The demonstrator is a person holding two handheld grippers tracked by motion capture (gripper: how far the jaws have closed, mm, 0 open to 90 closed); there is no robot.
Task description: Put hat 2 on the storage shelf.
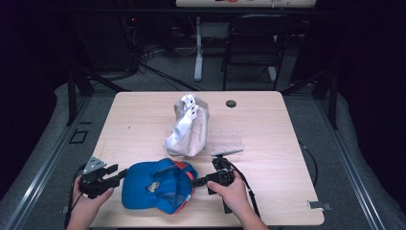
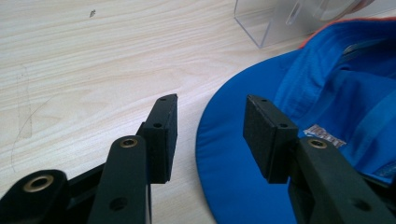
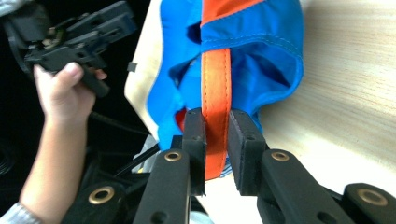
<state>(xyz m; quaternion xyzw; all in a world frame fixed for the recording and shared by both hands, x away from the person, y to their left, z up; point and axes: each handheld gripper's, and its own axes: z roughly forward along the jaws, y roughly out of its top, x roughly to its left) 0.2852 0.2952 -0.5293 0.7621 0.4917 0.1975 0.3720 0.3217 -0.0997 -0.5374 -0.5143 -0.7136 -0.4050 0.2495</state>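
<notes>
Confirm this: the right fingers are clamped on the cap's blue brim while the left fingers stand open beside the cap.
Not quite. The right gripper is clamped on the cap's orange strap, not the blue brim; the right gripper view shows it. The left gripper does stand open beside the cap.

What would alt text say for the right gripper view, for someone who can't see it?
Two black jaws of the right gripper pinch the orange strap of a blue cap lying on a pale wooden table. At upper left, the person's other hand holds the left gripper.
</notes>
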